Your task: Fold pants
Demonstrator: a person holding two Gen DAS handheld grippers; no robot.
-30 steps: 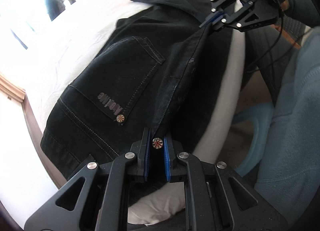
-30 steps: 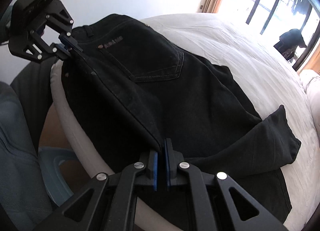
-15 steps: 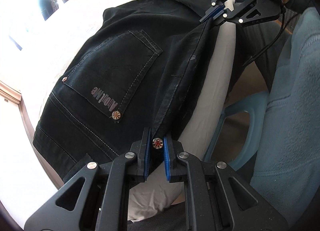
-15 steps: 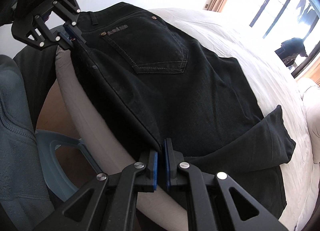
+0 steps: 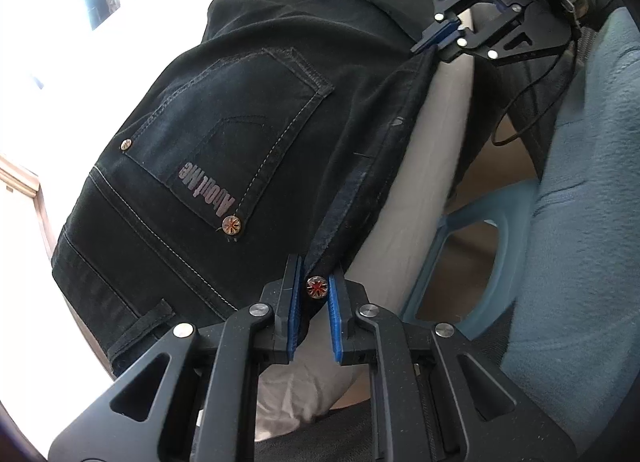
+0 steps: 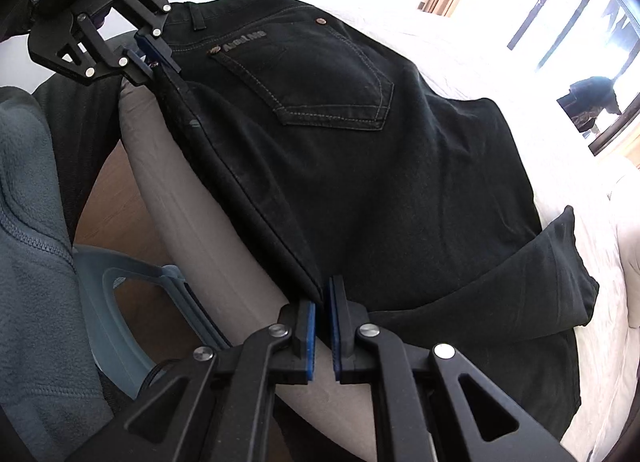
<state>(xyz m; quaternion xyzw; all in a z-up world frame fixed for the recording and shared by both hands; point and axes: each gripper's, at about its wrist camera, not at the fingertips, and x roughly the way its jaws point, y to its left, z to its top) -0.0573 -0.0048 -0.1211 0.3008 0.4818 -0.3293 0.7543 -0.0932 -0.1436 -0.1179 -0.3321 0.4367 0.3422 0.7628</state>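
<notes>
Jeans (image 5: 256, 134) lie beyond both grippers on the bed (image 6: 472, 46); left gripper (image 5: 314, 304) fingers pinch their riveted waist corner, right gripper (image 6: 322, 312) fingers pinch the side seam.

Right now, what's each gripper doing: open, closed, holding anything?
Left gripper: closed on the pants at the waistband button.
Right gripper: closed on the pants' near edge.

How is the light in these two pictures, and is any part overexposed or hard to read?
Left wrist view: the white bed burns out, while the black pants stay readable, stitching and pocket label sharp. Right wrist view: the window is blown out; the pants are dark, with little detail.
</notes>
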